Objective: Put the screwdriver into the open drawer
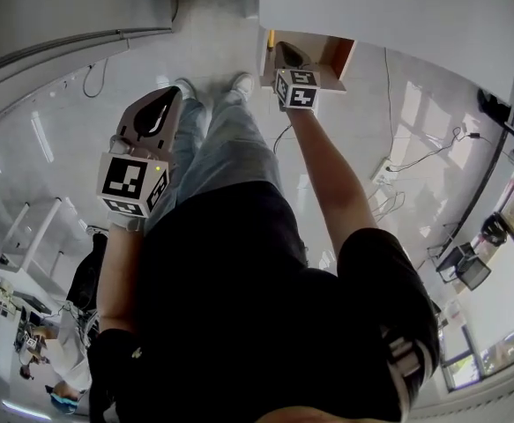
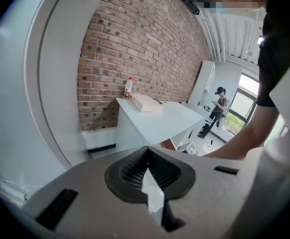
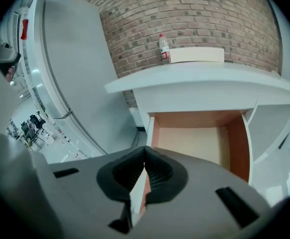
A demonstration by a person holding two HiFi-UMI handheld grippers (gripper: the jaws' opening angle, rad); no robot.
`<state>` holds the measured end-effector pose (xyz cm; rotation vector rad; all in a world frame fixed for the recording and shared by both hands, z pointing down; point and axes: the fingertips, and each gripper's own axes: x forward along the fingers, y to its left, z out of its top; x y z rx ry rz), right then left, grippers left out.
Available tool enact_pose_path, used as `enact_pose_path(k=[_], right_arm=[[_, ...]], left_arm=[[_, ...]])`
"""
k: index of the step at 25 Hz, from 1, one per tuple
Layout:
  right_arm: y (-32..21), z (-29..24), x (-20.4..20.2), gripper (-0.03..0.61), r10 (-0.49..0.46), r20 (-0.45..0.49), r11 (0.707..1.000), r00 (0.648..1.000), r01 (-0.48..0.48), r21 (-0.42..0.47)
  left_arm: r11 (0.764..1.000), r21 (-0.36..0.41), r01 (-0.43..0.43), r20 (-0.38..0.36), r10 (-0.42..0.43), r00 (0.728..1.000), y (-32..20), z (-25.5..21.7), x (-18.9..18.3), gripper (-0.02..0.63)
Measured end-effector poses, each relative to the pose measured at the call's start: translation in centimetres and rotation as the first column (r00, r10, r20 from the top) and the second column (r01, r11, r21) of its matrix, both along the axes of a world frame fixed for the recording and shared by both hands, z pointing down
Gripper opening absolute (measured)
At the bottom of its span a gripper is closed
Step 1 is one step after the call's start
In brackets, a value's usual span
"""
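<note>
Jaws of the right gripper [image 3: 145,156] stand fully together, tips meeting, with nothing between them. The left gripper [image 2: 147,151] matches: jaws closed tip to tip, empty.

Only the right gripper view looks into the open drawer [image 3: 239,143], at centre right of frame beneath the white desk top [image 3: 209,76]. Its visible floor appears bare, though the gripper body covers the near edge. The screwdriver cannot be made out in any view.

The left gripper view shows the desk from the side, carrying a bottle [image 2: 129,87] and a flat box [image 2: 145,103], with a standing person [image 2: 217,108] at far right.

The head view puts the right gripper at the drawer mouth, upper centre, and the left gripper well apart at centre left.
</note>
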<state>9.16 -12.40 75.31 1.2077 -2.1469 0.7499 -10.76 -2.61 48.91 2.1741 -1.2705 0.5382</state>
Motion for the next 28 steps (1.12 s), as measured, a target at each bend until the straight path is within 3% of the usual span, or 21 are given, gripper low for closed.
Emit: enact_pose_path(k=[12,19,24,28], right_arm=[[2.4,-15.5,-4.2,0.011,-0.054,0.077,0.993,0.996,0.046,0.108],[3.9,-26.1,-6.7,0.011,-0.164,0.111,0.956,0.980,0.130,0.263],[5.2,-32.5,-7.4,0.011,-0.189,0.133,0.932,0.973,0.135,0.336],[6.2,-36.2,-7.3,0.011,-0.208,0.123,0.921,0.970,0.152,0.359]], left_arm=[[0.997,0.069,-0.032,-0.034,0.035,0.999,0.4,-3.3,-1.2,0.003],[0.991,0.122,-0.054,-0.050,0.060,0.997,0.4,-6.0,-1.2,0.003],[0.984,0.164,-0.065,-0.067,0.077,0.995,0.2,-9.0,-1.8,0.003],[0.966,0.238,-0.103,-0.095,0.129,0.987,-0.5,-12.4,-1.4,0.003]])
